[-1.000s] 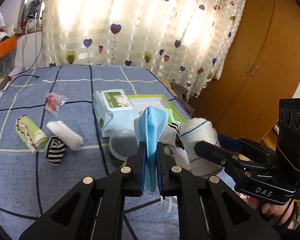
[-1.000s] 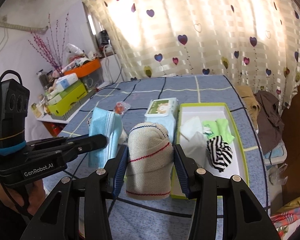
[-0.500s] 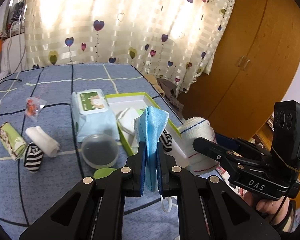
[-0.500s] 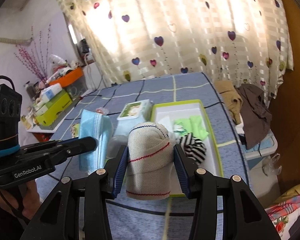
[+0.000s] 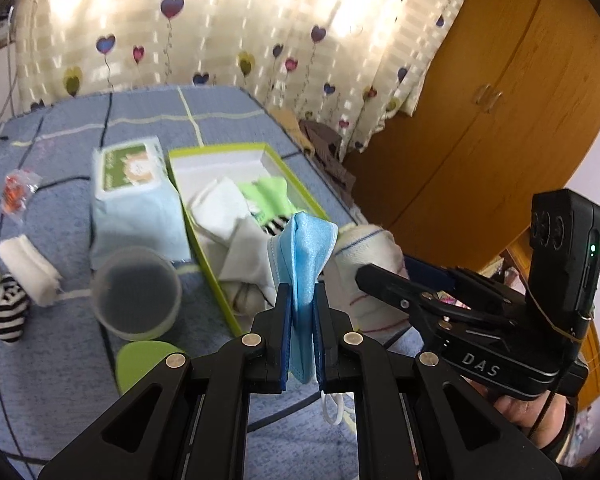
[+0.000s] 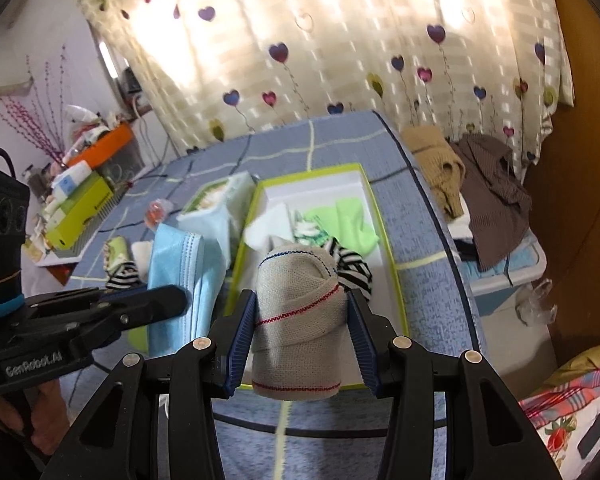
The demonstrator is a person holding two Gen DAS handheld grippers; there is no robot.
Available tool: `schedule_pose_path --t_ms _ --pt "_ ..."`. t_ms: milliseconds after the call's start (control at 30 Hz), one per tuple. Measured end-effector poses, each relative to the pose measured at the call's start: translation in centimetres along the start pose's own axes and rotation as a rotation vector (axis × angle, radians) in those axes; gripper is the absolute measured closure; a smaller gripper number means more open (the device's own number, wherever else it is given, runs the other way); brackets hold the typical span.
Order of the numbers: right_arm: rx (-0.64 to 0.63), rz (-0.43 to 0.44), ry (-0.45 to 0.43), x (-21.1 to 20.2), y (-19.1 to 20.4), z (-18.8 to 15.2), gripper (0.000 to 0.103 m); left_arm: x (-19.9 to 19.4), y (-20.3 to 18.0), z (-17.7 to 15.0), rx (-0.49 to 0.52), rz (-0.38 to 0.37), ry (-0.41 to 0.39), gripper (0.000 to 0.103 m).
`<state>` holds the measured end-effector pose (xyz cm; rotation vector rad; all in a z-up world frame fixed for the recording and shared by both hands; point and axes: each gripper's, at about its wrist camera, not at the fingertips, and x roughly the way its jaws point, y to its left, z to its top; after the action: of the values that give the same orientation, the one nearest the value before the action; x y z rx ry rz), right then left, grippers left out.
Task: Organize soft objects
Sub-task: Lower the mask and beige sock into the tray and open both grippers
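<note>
My left gripper (image 5: 300, 294) is shut on a folded blue face mask (image 5: 306, 248), held above the near end of the green-rimmed white box (image 5: 216, 268). My right gripper (image 6: 302, 304) is shut on a rolled beige sock (image 6: 300, 312) with red and blue stripes, held over the box's near edge (image 6: 384, 224). The mask also shows at left in the right wrist view (image 6: 180, 276), and the beige sock (image 5: 364, 264) at right in the left wrist view. The box holds white cloths, a green cloth (image 6: 346, 222) and a striped sock (image 6: 352, 266).
On the blue checked table lie a wipes pack (image 5: 134, 196), a clear round tub (image 5: 136, 292) with a green lid (image 5: 150, 362), a white roll (image 5: 26, 260), a striped sock (image 5: 10, 314) and a small candy bag (image 5: 18, 194). Clothes (image 6: 472, 184) lie beyond the table's right edge.
Both grippers have moved forward and rightward over the box's near end, still holding the mask and the sock. The view now looks down more steeply at the box.
</note>
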<state>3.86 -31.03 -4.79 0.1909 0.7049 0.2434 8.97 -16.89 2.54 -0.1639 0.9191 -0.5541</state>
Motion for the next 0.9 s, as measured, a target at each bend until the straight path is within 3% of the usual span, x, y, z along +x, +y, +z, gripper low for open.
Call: schedule_pose_path --t_ms 200,467,900 --pt "0.003 -0.007 0.062 2.5 -1.2 -0.2 0.058 3.4 0.4 0.0 -0.052 -0.026 0.105 0.093" --pt "0.001 -0.022 0.124 5.1 -2.3 -0.2 0.058 5.8 1.4 0.5 -0.126 -0.026 0.171 0.093" --pt "-0.013 -0.016 0.131 7.6 -2.9 1.2 0.058 8.0 2.7 1.9 -0.174 0.046 0.174 0.093"
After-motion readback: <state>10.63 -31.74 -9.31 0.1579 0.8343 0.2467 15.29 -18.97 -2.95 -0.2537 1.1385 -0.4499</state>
